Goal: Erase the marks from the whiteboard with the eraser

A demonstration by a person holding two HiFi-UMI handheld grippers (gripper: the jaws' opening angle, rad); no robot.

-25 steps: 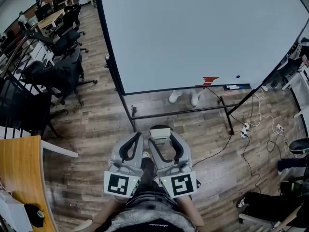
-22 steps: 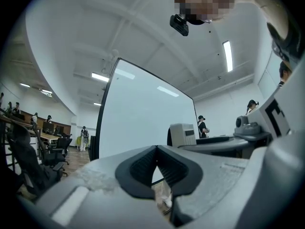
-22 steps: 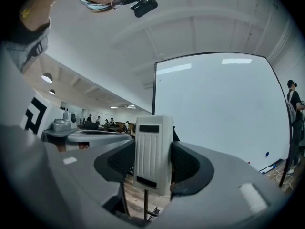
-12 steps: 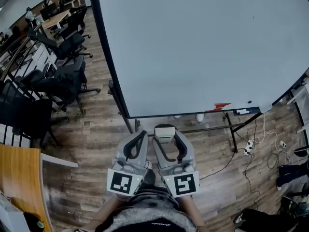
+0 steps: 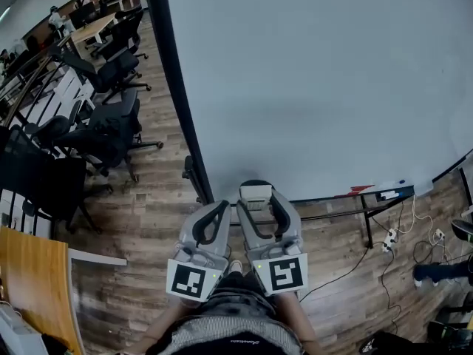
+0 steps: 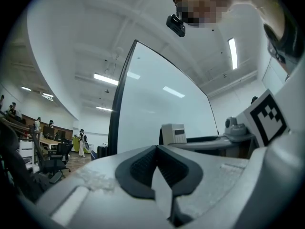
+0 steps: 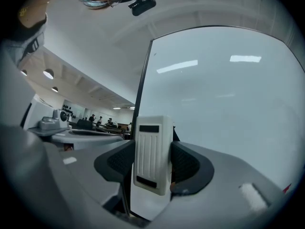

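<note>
The big whiteboard (image 5: 318, 80) stands on a frame straight ahead and looks mostly blank. A small red mark (image 5: 361, 190) sits at its bottom edge on the right, also a red speck (image 7: 287, 188) in the right gripper view. My right gripper (image 5: 257, 198) is shut on the white ribbed eraser (image 5: 256, 194), held upright between the pads (image 7: 152, 154) just short of the board (image 7: 224, 94). My left gripper (image 5: 220, 209) is beside it, jaws closed together (image 6: 156, 149) with nothing between them. The eraser (image 6: 174, 133) shows past its tips.
Markers lie on the board's ledge (image 5: 388, 194) at the right. The board's stand legs (image 5: 366, 231) and a power strip with cables (image 5: 392, 237) are on the wooden floor. Black office chairs (image 5: 103, 135) stand at the left, with a wooden table (image 5: 29, 287) nearer.
The person has stepped closer to the board: it fills more of the head view and the red mark has slid towards the right. Both grippers keep their pose and grip.
</note>
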